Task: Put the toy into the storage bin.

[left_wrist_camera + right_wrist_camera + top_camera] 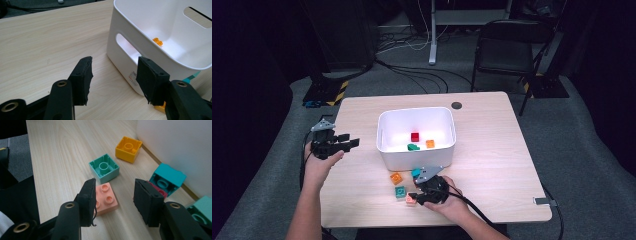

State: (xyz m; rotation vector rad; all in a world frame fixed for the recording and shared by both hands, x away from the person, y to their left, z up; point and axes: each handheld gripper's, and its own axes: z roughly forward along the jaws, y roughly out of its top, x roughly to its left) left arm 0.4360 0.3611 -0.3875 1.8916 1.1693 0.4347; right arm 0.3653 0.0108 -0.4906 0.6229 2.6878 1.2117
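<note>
On the table, the right claw straddles a pink brick, unclamped.

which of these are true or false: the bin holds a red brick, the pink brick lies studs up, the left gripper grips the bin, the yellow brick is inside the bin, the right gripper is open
1. The bin holds a red brick: true.
2. The pink brick lies studs up: true.
3. The left gripper grips the bin: false, its jaws stand open beside it, apart from the wall.
4. The yellow brick is inside the bin: false, it lies on the table, hollow side up.
5. The right gripper is open: true, over the pink brick.
</note>
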